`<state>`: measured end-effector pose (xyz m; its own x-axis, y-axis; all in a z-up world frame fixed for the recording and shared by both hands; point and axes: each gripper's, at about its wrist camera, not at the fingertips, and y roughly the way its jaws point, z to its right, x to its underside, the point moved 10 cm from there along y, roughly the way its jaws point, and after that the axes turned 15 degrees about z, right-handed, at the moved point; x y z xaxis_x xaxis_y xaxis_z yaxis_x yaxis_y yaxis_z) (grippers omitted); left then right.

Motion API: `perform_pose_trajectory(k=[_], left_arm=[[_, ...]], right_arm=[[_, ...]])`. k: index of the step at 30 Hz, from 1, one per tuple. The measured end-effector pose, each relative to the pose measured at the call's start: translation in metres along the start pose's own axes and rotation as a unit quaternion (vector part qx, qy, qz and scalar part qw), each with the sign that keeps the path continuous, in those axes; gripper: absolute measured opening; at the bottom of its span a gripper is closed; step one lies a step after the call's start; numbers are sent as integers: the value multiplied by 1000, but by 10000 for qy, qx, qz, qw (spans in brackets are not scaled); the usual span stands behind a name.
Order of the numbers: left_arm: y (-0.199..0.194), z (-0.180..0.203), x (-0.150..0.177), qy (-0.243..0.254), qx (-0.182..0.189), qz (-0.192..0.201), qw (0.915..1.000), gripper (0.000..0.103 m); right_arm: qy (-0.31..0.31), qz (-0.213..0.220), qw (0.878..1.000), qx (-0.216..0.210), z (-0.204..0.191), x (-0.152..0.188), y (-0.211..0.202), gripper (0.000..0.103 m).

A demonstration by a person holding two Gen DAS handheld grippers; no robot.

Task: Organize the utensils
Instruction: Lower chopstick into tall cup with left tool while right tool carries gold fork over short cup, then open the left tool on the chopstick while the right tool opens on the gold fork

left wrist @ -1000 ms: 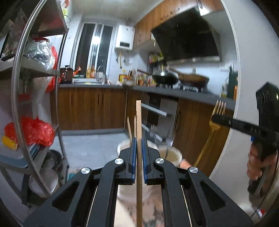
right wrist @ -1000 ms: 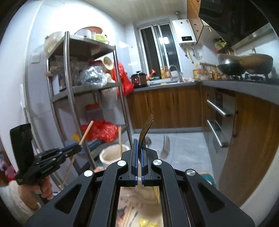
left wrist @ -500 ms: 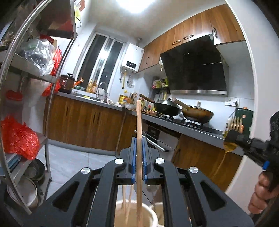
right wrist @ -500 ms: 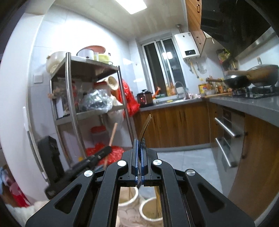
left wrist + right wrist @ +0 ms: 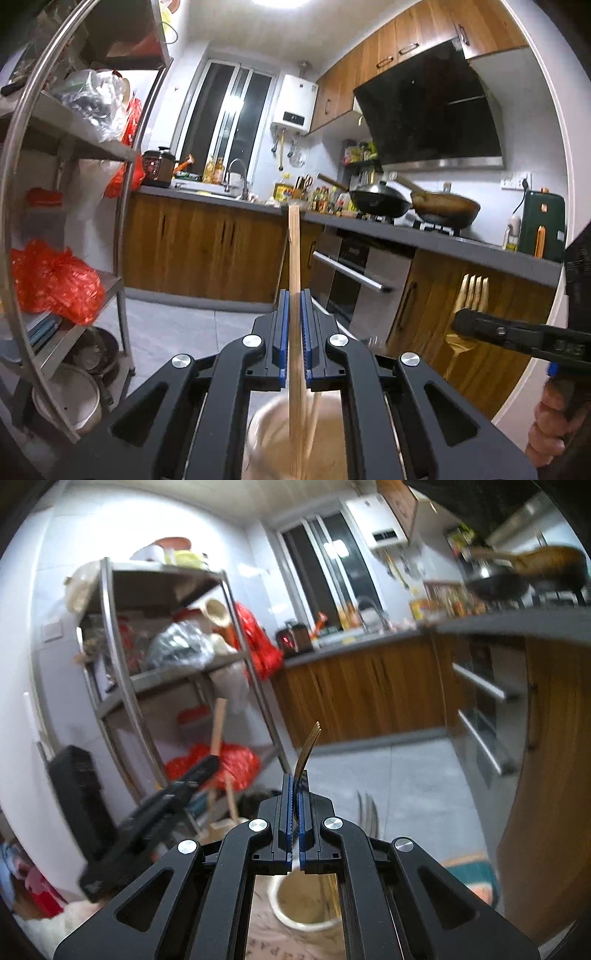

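Note:
My left gripper is shut on a long wooden chopstick that stands upright between the blue pads, its lower end over a blurred pale cup holding other sticks. My right gripper is shut on a gold fork, tines up, above a cream cup with forks in it. In the left wrist view the right gripper shows at the right with the fork. In the right wrist view the left gripper shows at the left with the chopstick.
A steel rack with red bags and pots stands on the left. Wooden cabinets, an oven and a counter with pans run along the back and right. A patterned cloth lies under the cups. A hand holds the right gripper.
Both grippers swung through the kitchen and tilted back down, each with its utensil. The cups, out of view earlier, sit below the jaws again. The right view is blurred by motion.

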<state>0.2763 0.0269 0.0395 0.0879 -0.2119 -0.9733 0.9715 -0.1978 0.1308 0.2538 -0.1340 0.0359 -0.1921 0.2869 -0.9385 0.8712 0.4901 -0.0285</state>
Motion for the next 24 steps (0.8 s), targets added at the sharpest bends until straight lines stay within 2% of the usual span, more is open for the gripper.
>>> perform_pose_trajectory(k=[9,17,19,20,22,24], left_arm=[[-22,-15,32,2,-158,-601,9981,6],[-25,-15,36,71,-151,-810,9966,6],[-27,-15,34,36,-124,-834,9964,10],[-28,-15,32,42,-118,-819,9966,14],[-32,-14,29,74,-112,-796,9967,26],[-37,-13,25,147,-112,-782,9968,29]], right_arm=[[155,88,9994,286,17,-2,-6,4],[154,-32,9985,533,31,2,-4,7],[155,-75,9982,574,33,3,-4,8],[171,-94,9981,586,35,4,-4,11],[193,-103,9978,623,38,5,-5,18],[236,-110,9976,636,40,6,-6,24]])
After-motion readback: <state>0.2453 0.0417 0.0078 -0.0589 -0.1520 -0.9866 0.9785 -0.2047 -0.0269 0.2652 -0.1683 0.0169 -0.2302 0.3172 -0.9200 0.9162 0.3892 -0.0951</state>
